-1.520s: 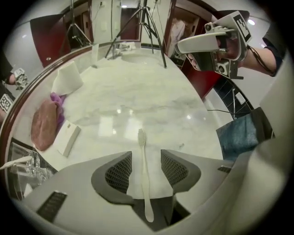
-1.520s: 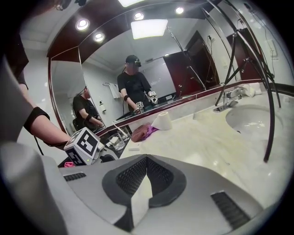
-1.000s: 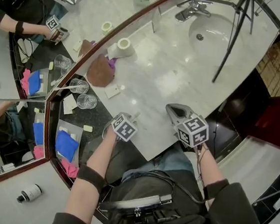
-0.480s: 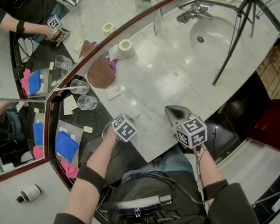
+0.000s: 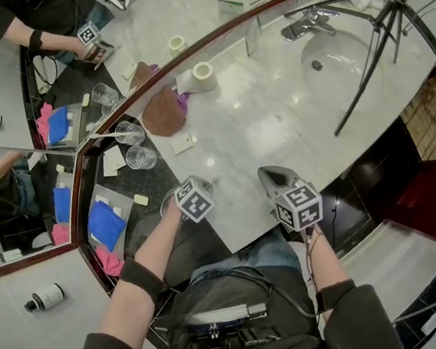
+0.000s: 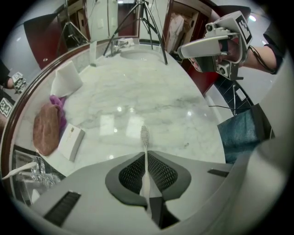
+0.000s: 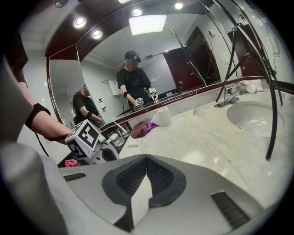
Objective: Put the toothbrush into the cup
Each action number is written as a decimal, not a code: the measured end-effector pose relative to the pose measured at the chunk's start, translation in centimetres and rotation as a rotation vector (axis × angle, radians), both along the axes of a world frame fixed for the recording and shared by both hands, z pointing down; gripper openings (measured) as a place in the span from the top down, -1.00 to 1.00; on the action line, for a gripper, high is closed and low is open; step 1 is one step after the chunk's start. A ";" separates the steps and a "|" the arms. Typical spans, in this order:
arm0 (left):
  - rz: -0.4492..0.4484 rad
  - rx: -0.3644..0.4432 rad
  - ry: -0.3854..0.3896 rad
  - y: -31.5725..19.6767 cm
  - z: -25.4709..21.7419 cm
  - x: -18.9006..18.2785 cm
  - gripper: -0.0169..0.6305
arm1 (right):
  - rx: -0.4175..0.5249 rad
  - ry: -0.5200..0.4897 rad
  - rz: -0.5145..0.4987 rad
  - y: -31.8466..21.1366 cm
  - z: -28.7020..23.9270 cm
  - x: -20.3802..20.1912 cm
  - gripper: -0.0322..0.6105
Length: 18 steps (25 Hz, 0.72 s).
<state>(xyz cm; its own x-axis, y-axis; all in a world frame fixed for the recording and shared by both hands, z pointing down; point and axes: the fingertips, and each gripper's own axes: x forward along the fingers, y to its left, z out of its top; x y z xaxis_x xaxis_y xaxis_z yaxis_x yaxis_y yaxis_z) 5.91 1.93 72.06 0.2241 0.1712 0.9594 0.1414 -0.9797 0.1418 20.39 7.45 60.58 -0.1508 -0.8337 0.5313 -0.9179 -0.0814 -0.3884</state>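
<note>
1. Between the ribbed dark pads of the left tongs, the toothbrush is clamped by its slim white handle. The jaws have just been closing on it. Its bristled head pokes out past the tips, over the glossy marble worktop. Only the left gripper view shows this grip; in the head view the marker cube covers most of it.
2. The right tongs hang well off to the right of the left tongs, clenched pad to pad with nothing between them. Their own view catches the left tongs' cube low on its left side, and the person's reflection in the wall mirror. The head view gives neither.
3. Just beyond the left tongs and to their left lies a small flat white box. Beside it is a lumpy brown cloth with a purple scrap at its far end.
4. Further left of the left tongs, off the marble's edge, two clear glass cups stand upright on a dark surface. They are well apart from the toothbrush.
5. Past the cloth, a white paper roll lies on its side against the mirror's curved dark-red frame.
6. Farthest from both tongs are the oval white basin, a chrome tap and the thin black legs of a tripod.
</note>
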 end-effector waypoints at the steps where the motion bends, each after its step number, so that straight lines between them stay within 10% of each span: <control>1: -0.008 0.003 0.014 -0.1 -0.4 0.1 0.89 | -0.001 0.005 -0.004 0.0 0.1 -0.1 0.84; 18: -0.278 0.118 0.464 -4.3 -14.3 -1.4 0.89 | 0.032 0.061 -0.168 -3.8 -3.1 -6.6 0.84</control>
